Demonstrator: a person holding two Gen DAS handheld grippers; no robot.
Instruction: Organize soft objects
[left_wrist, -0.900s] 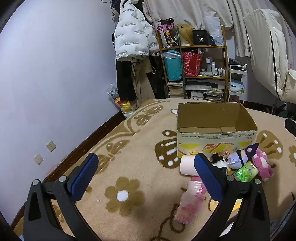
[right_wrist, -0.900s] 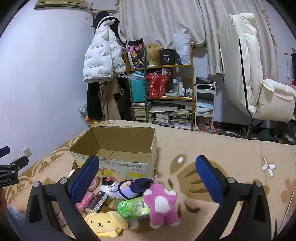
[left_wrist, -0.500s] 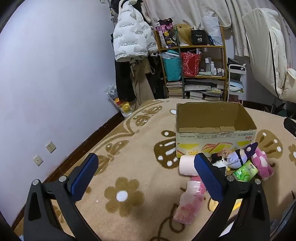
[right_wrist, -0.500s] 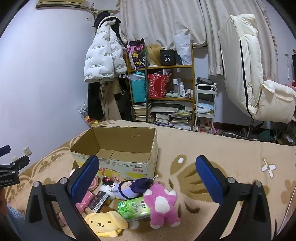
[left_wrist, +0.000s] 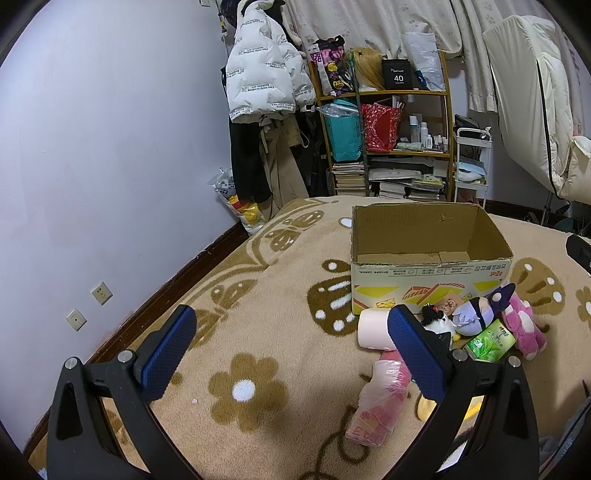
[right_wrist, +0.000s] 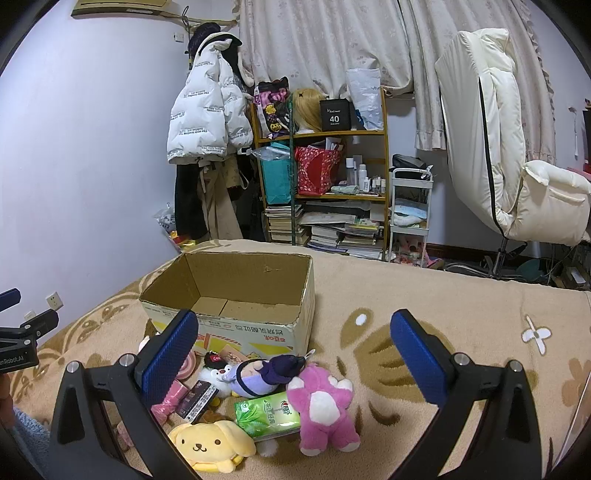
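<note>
You are just getting started: both the left gripper (left_wrist: 291, 349) and the right gripper (right_wrist: 293, 352) are hanging wide apart, holding nothing. The cardboard box (right_wrist: 236, 295) is sitting empty, so you are probably needing to reach down for the pink plush toy (right_wrist: 323, 406) next.

1. The yellow dog plush (left_wrist: 424, 406) is mostly hidden behind the left gripper's (left_wrist: 291, 349) right finger
2. The pink roll (right_wrist: 184, 363) is partly covered by the right gripper's (right_wrist: 295, 354) left finger
3. The small dark packet's (right_wrist: 197, 400) print is too small to be read
</note>
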